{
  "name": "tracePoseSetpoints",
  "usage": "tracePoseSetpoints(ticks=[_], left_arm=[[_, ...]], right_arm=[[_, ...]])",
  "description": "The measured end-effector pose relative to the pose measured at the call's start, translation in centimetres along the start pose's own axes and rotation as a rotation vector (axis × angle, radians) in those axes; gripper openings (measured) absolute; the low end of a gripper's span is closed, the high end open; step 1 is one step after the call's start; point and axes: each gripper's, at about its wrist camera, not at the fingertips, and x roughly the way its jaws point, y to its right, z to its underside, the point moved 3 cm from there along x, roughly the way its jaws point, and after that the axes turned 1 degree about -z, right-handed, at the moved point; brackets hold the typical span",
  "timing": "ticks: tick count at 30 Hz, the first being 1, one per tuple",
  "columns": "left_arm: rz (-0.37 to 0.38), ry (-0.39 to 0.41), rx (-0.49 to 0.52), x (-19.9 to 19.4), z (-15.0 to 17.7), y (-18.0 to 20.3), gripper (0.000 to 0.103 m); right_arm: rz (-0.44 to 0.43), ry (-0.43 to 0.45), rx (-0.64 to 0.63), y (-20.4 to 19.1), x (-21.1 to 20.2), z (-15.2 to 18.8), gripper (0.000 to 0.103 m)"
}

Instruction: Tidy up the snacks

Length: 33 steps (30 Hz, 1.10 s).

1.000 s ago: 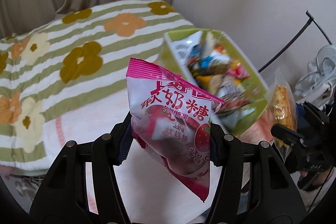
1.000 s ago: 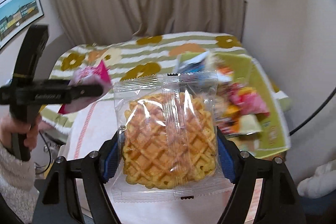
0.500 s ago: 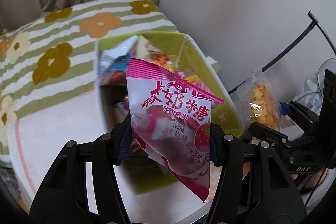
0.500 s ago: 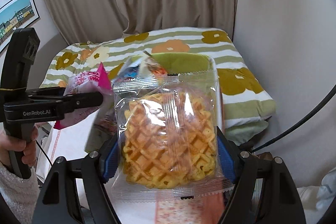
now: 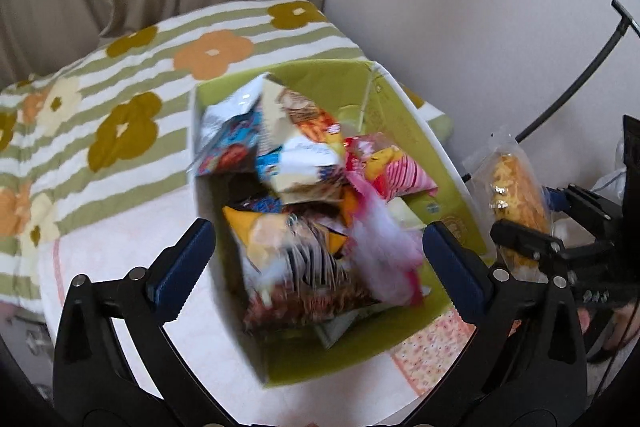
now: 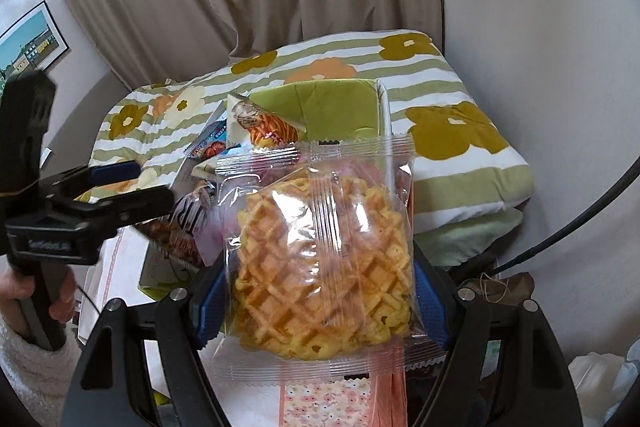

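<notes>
- Left gripper [image 5: 316,251]: jaws spread wide, holding nothing; one blurred pink candy bag [image 5: 384,247] lies between them, at frame centre.
- Right gripper [image 6: 320,303]: clamped on one waffle packet [image 6: 320,267], long axis vertical, lower centre.
- One green box [image 5: 424,147], full of snack packets, on the table [image 5: 192,327].

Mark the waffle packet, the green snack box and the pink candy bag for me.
waffle packet [image 6: 320,267], right wrist view, on the waffle's middle.
green snack box [image 5: 424,143], left wrist view, on the bare inner right wall.
pink candy bag [image 5: 384,251], left wrist view, on its blurred middle.
</notes>
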Motion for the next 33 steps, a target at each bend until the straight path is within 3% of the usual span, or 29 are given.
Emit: tracePoseSetpoints(ticks=[12,13,14,16,18,21,25,33], left_arm=[[-0.022,0.036,-0.103,-3.2,1.2,-4.4,0.103],[-0.026,0.041,-0.106,-3.3,1.3,-4.6,0.103],[-0.031,0.045,-0.108,-3.5,1.5,-4.7,0.103],[-0.044,0.046,-0.112,-3.4,2.0,-5.0,0.103],[-0.066,0.042,-0.118,-3.1,2.8,-5.1,0.103],[-0.080,0.019,-0.148,-2.3,4.2,-5.4,0.103],[-0.082,0.009,-0.191,-2.6,5.9,-5.7,0.103],[-0.134,0.112,-0.200,-8.5,7.3,-6.3,0.103]], right_arm=[[-0.019,-0.013,0.009,-1.2,1.3,-1.7,0.076],[-0.028,-0.007,0.009,-1.3,1.6,-1.9,0.080],[-0.035,0.001,0.008,-1.5,2.0,-2.1,0.093],[-0.038,0.019,-0.001,-1.9,2.1,-2.1,0.102],[-0.039,0.041,-0.004,-2.0,2.1,-1.8,0.102],[0.031,0.018,-0.028,-1.7,2.8,-0.7,0.102],[0.017,0.004,-0.057,-2.3,2.9,0.0,0.102],[0.015,0.119,-0.085,-5.8,-1.9,-0.6,0.102]])
